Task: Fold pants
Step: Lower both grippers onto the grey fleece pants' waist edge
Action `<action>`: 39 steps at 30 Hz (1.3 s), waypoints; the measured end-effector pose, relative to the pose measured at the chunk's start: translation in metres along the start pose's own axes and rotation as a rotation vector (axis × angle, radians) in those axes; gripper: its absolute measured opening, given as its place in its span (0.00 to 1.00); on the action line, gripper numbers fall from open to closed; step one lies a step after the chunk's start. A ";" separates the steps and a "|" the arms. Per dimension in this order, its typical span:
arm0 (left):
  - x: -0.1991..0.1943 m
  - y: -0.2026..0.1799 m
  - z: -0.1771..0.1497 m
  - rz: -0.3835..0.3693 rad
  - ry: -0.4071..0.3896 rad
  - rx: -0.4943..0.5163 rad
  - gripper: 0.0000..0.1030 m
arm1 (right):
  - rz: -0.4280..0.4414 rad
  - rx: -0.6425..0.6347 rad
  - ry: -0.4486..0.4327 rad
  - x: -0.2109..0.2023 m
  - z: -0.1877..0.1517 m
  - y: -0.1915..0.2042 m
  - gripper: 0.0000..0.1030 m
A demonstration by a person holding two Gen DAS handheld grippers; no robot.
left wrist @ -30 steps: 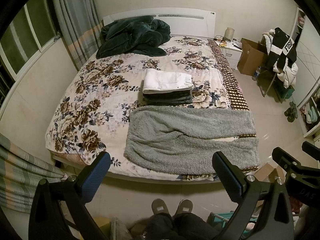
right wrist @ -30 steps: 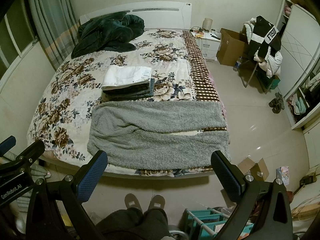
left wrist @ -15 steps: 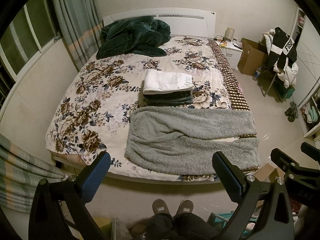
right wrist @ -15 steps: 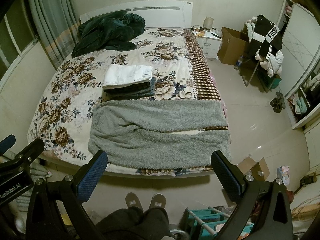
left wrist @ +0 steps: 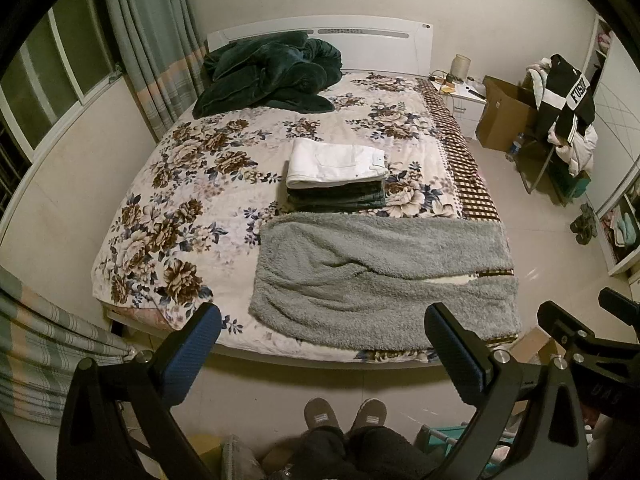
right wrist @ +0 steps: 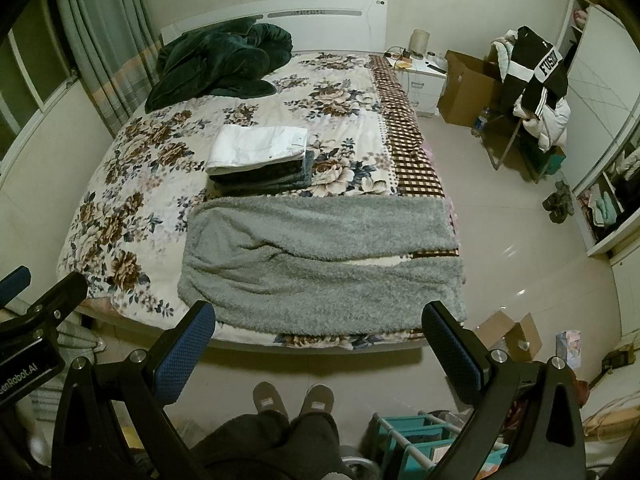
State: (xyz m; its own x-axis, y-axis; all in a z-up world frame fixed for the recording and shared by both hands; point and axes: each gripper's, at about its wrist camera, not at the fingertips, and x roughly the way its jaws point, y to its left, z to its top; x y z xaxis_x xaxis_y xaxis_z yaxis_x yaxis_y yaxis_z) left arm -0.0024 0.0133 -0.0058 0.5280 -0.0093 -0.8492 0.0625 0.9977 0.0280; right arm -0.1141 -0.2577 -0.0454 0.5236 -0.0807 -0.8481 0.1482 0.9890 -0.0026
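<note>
Clearly nothing has been gripped: both tools hang back from the foot of the bed (left wrist: 132,264), above the person's slippers (left wrist: 346,418), so by my reading this is the step before the first fold, with the approach not begun.

Going from the left, the left gripper (left wrist: 320,352) has its blue-padded fingers (left wrist: 188,360) spread wide with nothing between them. It sits lower than the mattress edge and apart from the cloth. The grey fleece pants (left wrist: 380,276) lie flat along the near edge of the flowered bedspread, waist end toward the left, the two legs running to the right with a thin slit of bedding showing between them. A soft ridge creases the middle. The fabric looks thick, fluffy and limp, so it will likely sag and drag rather than hold a crease. Just behind it, touching or nearly so, is a pile of folded clothes (left wrist: 336,176) with a white piece on top.

On the right, the right gripper (right wrist: 320,354) is likewise wide apart and empty, and the leg cuffs (right wrist: 452,280) reach the bed's right corner.

The next move probably calls for each tool to descend to one end of the pants, pinch both layers together, and lay one leg over the other without bumping the pile.
</note>
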 end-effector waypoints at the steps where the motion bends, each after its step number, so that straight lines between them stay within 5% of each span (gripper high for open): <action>1: 0.000 -0.002 0.001 0.001 -0.001 0.001 1.00 | -0.001 0.000 0.000 0.000 0.000 0.000 1.00; 13: 0.019 0.020 0.007 0.034 -0.058 -0.044 1.00 | -0.002 0.010 -0.005 0.013 -0.009 0.002 1.00; 17: 0.059 0.020 0.030 0.115 -0.102 -0.098 1.00 | -0.013 0.038 -0.021 0.046 0.005 -0.014 1.00; 22: 0.122 0.018 0.063 0.150 -0.055 -0.154 1.00 | -0.051 0.093 -0.023 0.108 0.038 -0.034 1.00; 30: 0.289 0.040 0.113 0.160 0.190 -0.297 1.00 | -0.095 0.284 0.101 0.269 0.121 -0.085 1.00; 39: 0.499 0.101 0.124 0.131 0.380 -0.692 0.99 | -0.209 0.506 0.273 0.506 0.172 -0.128 1.00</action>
State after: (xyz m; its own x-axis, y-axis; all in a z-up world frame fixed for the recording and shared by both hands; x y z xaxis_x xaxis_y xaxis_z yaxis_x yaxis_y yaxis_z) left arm 0.3724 0.1007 -0.3617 0.1622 0.0104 -0.9867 -0.5855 0.8059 -0.0878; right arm 0.2761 -0.4469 -0.3834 0.2166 -0.1654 -0.9621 0.6393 0.7688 0.0117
